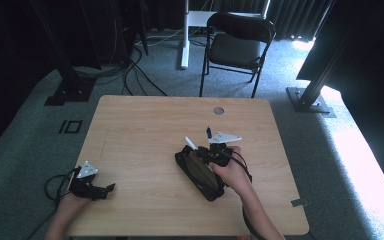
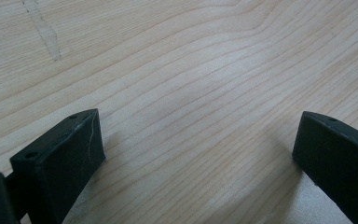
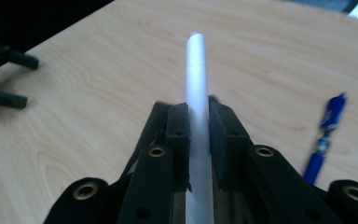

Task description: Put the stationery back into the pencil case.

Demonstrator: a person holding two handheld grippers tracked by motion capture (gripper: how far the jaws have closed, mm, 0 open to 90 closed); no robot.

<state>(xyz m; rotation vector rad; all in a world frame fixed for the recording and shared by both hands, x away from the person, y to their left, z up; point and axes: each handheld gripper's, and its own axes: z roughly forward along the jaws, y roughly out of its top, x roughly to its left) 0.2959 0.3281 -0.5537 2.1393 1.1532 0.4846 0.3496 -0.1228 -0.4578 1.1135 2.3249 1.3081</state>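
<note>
My right gripper (image 3: 199, 109) is shut on a white pen (image 3: 196, 74) that sticks out past its jaws. In the high view the right gripper (image 1: 198, 150) hovers at the middle right of the wooden table (image 1: 140, 125), with the white pen (image 1: 190, 143) pointing up and left. Under the hand lies a black pouch (image 1: 200, 175). A blue pen (image 3: 324, 135) rests on the table just beyond, and the high view shows the blue pen (image 1: 208, 132) too. My left gripper (image 1: 109, 190) rests near the front left corner. Its jaws (image 2: 196, 128) stand wide apart over bare wood.
A round cable hole (image 1: 218, 110) sits near the table's far edge. Behind the table stand a black folding chair (image 1: 237, 42) and a white desk leg (image 1: 185, 35). Black frame posts (image 1: 312, 95) and cables stand on the carpet around it.
</note>
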